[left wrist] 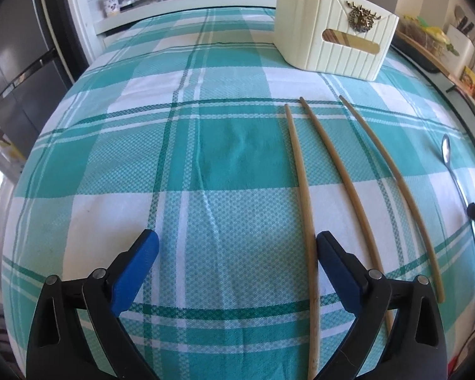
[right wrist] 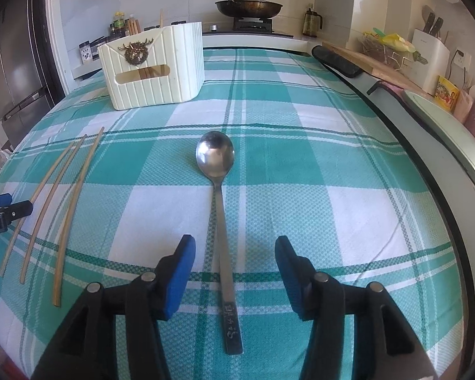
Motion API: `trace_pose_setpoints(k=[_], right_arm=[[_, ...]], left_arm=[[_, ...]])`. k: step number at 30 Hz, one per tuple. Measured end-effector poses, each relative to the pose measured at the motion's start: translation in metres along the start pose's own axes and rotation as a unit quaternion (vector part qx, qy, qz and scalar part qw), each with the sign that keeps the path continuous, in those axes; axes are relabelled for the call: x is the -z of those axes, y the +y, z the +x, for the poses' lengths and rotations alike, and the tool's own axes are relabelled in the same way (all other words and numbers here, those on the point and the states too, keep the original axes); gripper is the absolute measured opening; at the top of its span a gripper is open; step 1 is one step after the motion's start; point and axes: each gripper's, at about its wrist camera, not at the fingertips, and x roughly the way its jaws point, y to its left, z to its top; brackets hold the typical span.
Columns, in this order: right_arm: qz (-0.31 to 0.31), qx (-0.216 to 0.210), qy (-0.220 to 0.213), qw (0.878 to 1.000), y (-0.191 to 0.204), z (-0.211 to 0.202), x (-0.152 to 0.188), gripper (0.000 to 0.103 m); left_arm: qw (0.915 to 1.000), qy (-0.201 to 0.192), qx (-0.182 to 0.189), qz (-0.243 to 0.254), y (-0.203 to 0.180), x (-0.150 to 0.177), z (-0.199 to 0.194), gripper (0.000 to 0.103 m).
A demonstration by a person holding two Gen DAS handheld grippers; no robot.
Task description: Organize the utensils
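Note:
Three long wooden chopsticks [left wrist: 338,171] lie side by side on the teal checked tablecloth [left wrist: 174,145]. My left gripper [left wrist: 237,247] is open and wide over the cloth, and the leftmost chopstick [left wrist: 304,183] runs just inside its right finger. A steel spoon [right wrist: 215,155] lies flat with its bowl pointing away. Its handle passes between the jaws of my open right gripper [right wrist: 236,247], and the pads stand clear of it. A cream ribbed holder box [right wrist: 161,72] with wooden utensils inside stands at the far side. From the right wrist, the chopsticks [right wrist: 76,190] are at the left.
A stove with a lidded pan [right wrist: 248,6] stands behind the table. A cutting board [right wrist: 373,63], a knife block [right wrist: 427,50] and jars line the counter on the right. A dark fridge [right wrist: 12,63] is at the left. The table's rim [right wrist: 427,171] curves along the right.

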Motion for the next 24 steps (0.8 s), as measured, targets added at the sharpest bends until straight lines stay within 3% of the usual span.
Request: trace_pose_setpoints(k=[11,18,24], right_arm=[[-0.004,-0.011,0.003,1.0,-0.01,0.002,-0.024,0.053],[-0.023,-0.045,0.035,0.998,0.004,0.033,-0.044,0.053],[-0.045,-0.027,0.027,0.998,0.013,0.057,-0.063,0.054]], left_arm=[[0.9979,0.041,0.032,0.039,0.001,-0.041,0.024,0.1],[0.9967,0.042,0.033,0.061,-0.001,-0.047,0.028,0.1],[0.9969,0.04,0.032,0.059,-0.005,-0.051,0.028,0.097]])
